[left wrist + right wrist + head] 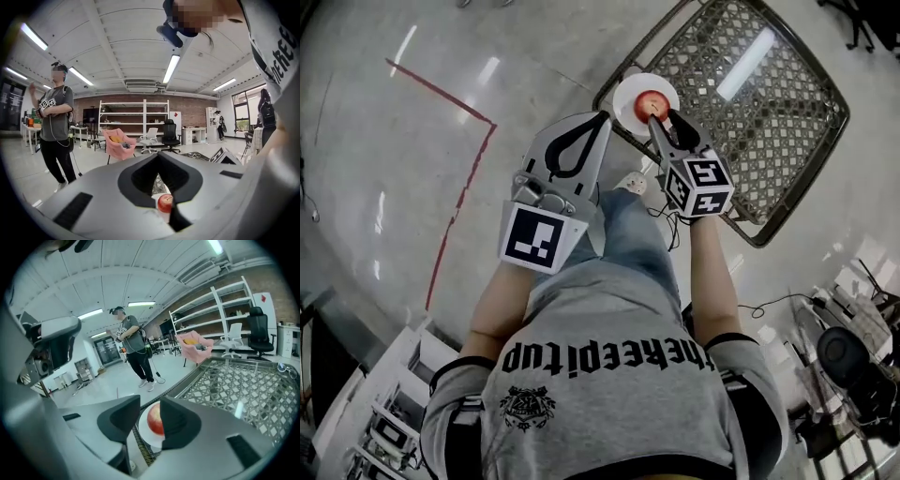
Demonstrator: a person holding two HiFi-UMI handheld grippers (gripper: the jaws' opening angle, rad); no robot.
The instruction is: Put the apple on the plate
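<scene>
On the lattice table, apple lies on plate; right hand-held gripper narrowly parted, left hand-held gripper closed.

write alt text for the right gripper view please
A red apple lies on a white plate at the corner of a metal mesh table, seen through the gap between the parted, empty jaws of the right gripper. Behind, a person stands on a glossy floor before shelves and office chairs.

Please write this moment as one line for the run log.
apple: on plate | plate: table corner | right hand-held gripper: open, empty, near apple | left hand-held gripper: shut, empty
</scene>
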